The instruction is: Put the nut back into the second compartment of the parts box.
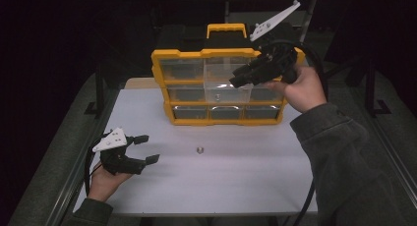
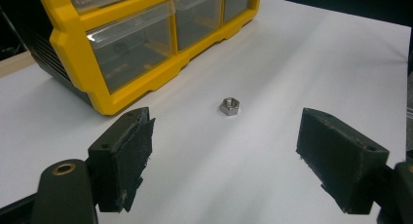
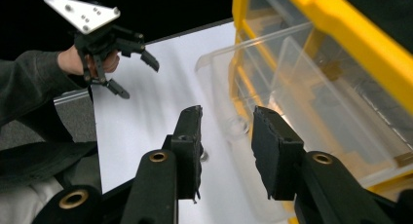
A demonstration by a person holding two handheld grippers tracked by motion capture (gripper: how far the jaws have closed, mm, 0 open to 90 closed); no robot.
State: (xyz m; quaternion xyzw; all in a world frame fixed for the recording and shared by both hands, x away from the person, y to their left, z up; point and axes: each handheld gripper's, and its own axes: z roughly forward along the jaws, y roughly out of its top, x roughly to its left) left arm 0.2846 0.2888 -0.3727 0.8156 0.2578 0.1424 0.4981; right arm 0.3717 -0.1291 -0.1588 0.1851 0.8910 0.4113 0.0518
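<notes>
A yellow organizer (image 1: 216,54) with clear drawers stands at the back of the white table. Its middle clear drawer (image 1: 219,86) is pulled out toward me. My right gripper (image 1: 237,78) hovers at that drawer's front right; in the right gripper view its jaws (image 3: 226,121) stand apart beside the drawer (image 3: 292,87), with nothing pressed between them. A small steel hex nut (image 1: 200,150) lies on the table in front of the organizer. My left gripper (image 1: 150,148) rests low at the table's left, open and pointed at the nut (image 2: 229,106), which lies ahead of its jaws (image 2: 224,151).
The white tabletop (image 1: 221,186) reaches to its front edge by my arms. A cable loops from the right gripper down past my right sleeve (image 1: 344,152). Dark surroundings lie beyond the table's sides. The organizer (image 2: 73,44) sits close on the left gripper's left.
</notes>
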